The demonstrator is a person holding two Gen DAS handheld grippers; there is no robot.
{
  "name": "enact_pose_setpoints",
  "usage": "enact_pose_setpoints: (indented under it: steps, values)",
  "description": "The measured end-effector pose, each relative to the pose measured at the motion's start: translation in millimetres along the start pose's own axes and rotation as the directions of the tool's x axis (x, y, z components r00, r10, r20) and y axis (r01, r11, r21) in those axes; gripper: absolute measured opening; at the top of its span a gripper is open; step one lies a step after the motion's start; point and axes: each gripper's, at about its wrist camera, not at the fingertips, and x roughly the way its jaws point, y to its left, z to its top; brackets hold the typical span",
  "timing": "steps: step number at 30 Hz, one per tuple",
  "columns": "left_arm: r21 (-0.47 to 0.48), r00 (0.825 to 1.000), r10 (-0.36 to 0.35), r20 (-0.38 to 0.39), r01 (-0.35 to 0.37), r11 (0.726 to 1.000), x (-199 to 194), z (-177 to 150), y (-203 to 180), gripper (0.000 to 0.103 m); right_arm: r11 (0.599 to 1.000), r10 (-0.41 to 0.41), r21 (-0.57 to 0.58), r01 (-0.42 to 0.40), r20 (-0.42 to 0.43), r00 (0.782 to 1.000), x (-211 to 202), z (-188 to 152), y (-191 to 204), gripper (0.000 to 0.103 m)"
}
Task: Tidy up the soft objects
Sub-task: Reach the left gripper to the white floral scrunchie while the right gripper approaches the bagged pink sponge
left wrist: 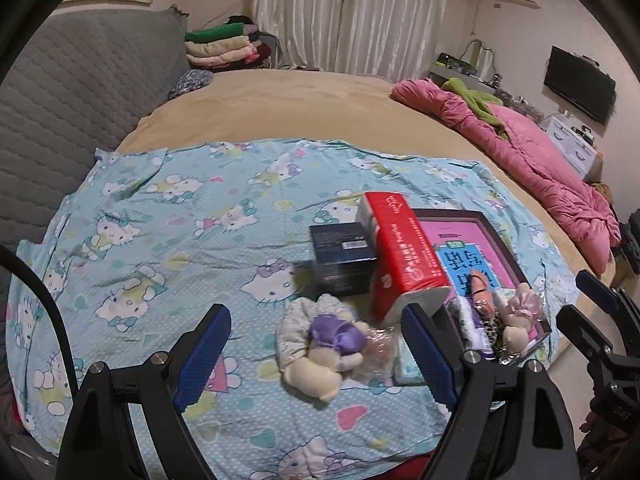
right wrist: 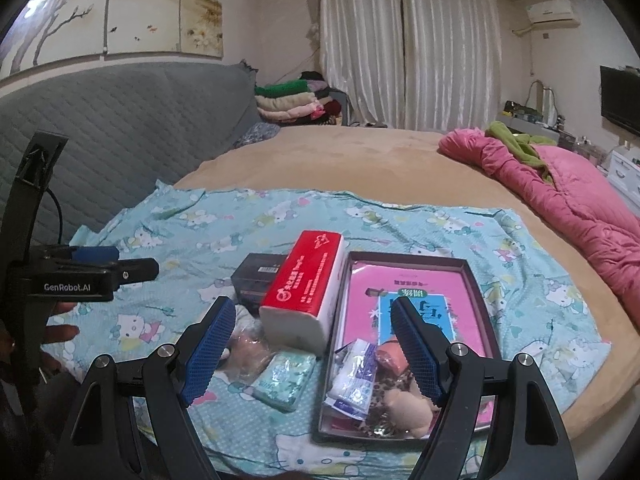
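A cream plush doll with a purple bow (left wrist: 324, 344) lies on the cartoon-cat sheet (left wrist: 160, 240), partly in clear wrap. My left gripper (left wrist: 316, 312) hovers open above it, a finger on each side and not touching. A dark shallow tray (right wrist: 476, 304) holds a pink book, small packets and a leopard-print plush (right wrist: 404, 400). My right gripper (right wrist: 313, 302) is open and holds nothing. It stands over the gap between the tray and a red tissue pack (right wrist: 304, 292). The doll (right wrist: 248, 344) is half hidden behind its left finger.
A dark box (left wrist: 344, 260) sits behind the red tissue pack (left wrist: 400, 256). A green tissue packet (right wrist: 284, 380) lies by the tray. A pink quilt (right wrist: 560, 200) lies along the bed's right side, a grey headboard (right wrist: 120, 128) on the left. A hand (right wrist: 60, 332) holds the left gripper.
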Motion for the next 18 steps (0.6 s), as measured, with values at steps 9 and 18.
enact_pose_setpoints:
  steps: [9,18]
  values:
    - [-0.047,0.998,0.006,-0.065,-0.009,0.999,24.8,-20.8,27.7,0.087,0.997,0.030,-0.071,-0.034,-0.052,0.998,19.1,-14.5,25.1,0.081]
    - [-0.059,0.987,-0.062,-0.145,0.054,0.997,59.3,-47.1,33.2,0.087,0.989,0.064,-0.123,-0.080,-0.133,0.989,47.5,-36.9,46.9,0.081]
